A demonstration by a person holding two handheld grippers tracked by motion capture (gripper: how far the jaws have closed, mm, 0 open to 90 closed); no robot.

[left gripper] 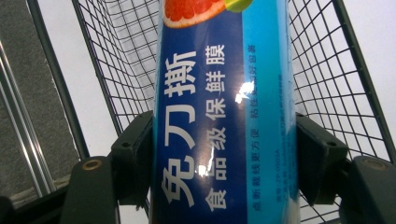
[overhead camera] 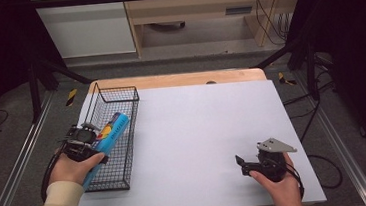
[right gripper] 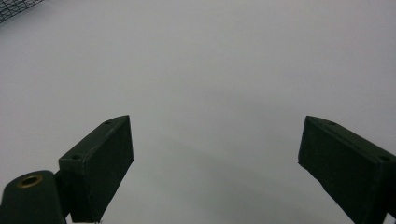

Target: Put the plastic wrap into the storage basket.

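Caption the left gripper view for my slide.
Left gripper clamps a blue cylindrical package above a black wire basket.

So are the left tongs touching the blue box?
Touching. In the left gripper view both black pads of the left tongs press the sides of the blue box.

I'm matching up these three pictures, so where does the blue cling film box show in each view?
High view: the blue cling film box lies at left, slanting over the wire basket, clamped in the left tongs.
Left gripper view: box fills the centre, upright between both jaws.
Right gripper view: not in it.
Shared landmark: the wire basket.
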